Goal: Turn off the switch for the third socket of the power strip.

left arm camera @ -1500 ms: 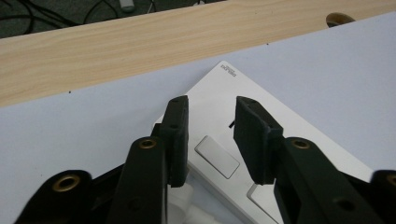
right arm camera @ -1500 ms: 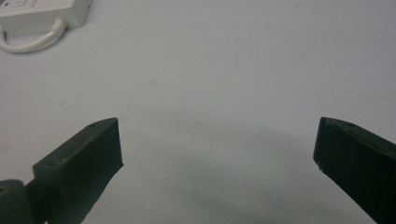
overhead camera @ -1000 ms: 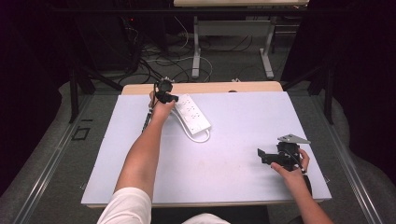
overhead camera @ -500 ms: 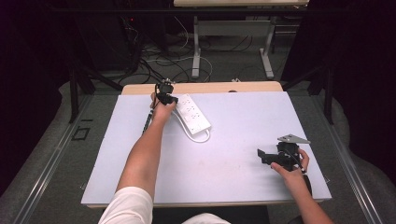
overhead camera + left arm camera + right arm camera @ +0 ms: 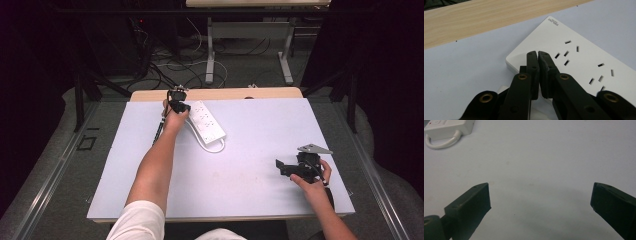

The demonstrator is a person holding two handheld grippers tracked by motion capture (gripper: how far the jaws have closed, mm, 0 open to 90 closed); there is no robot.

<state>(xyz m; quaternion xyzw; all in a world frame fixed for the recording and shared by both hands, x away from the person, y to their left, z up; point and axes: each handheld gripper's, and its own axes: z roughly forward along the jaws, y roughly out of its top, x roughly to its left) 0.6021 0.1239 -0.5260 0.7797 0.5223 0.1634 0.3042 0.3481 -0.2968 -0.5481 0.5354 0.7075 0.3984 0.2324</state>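
- High view: white power strip (image 5: pixel 207 122) lies at the table's far left, with the left gripper (image 5: pixel 178 105) at its far end.
- Left gripper view: the jaws have just closed together, holding nothing, above the strip's corner (image 5: pixel 574 60).
- Right gripper (image 5: pixel 540 200): jaws wide apart, empty, over bare table (image 5: pixel 549 157).

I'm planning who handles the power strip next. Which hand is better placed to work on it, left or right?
Left. The left gripper sits at the power strip's far end, its fingers shut right over the strip's corner. The right gripper is well apart from it near the table's front right, fingers open over bare surface.
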